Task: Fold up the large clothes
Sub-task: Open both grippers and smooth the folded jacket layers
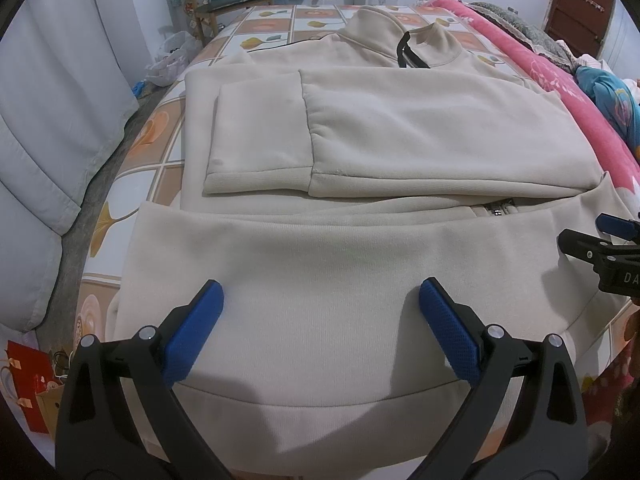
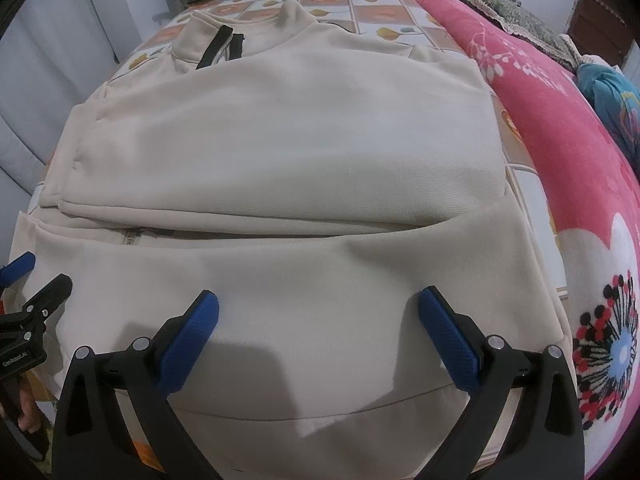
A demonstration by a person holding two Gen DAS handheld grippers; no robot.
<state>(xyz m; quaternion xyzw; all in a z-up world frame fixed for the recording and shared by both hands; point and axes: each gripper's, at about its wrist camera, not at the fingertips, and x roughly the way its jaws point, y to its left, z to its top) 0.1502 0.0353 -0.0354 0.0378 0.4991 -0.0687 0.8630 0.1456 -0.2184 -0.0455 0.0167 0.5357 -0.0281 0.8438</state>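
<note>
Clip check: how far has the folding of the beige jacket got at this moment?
Done: both sleeves lie folded across the beige jacket, and its hem appears turned up over the lower body, zipper peeking out. In hand: nothing; the left gripper and right gripper hover open above the hem. Left: probably folding the lower part up toward the collar.

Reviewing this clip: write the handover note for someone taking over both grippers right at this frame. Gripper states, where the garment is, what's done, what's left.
Left gripper: open, empty, over the near hem.
Right gripper: open, empty, alongside it, further right.
Cream zip jacket lies flat on the patterned bedsheet, collar at the far end. Pink blanket runs along the right.
Done: both sleeves folded across the chest; the bottom part appears turned up.
Left: probably grip the near edge with both grippers and fold it toward the collar, then smooth.
</note>
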